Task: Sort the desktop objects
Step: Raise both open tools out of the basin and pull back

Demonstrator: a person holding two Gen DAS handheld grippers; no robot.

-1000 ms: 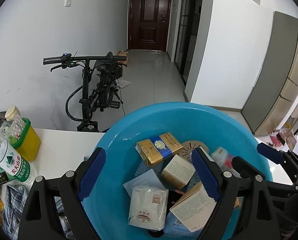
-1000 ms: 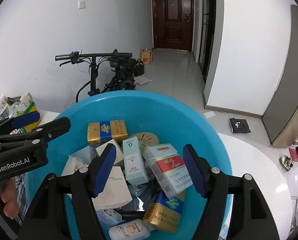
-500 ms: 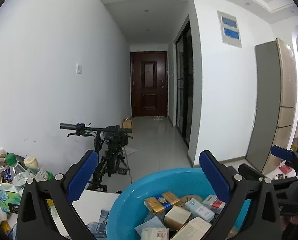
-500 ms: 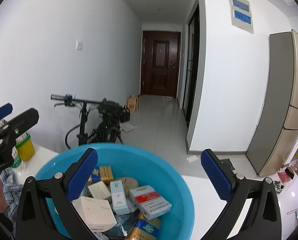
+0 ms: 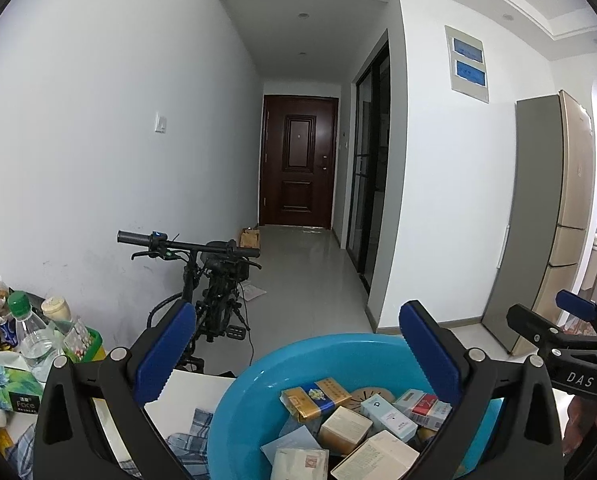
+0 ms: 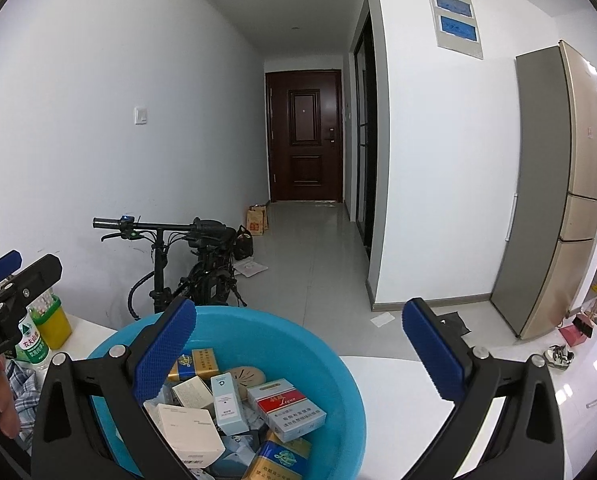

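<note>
Blue round basin (image 6: pixel 338 372) on white bench (image 6: pixel 398 392), upright, packed with loose small boxes. Gold-and-blue cigarette pack (image 5: pixel 316 394) lies flat at the far side, tan slotted disc (image 5: pixel 368 394) just beside it. Red-and-white cigarette pack (image 6: pixel 286 408) lies flat, angled, right of centre. Pale blue slim box (image 6: pixel 226 402) beside it, leaning on a small cream box (image 6: pixel 192 392). Large white box (image 6: pixel 188 430) on top at near left, barcode facing out. Another gold-blue pack (image 6: pixel 278 460) at near edge. White sachet (image 5: pixel 300 464) flat at front.
</note>
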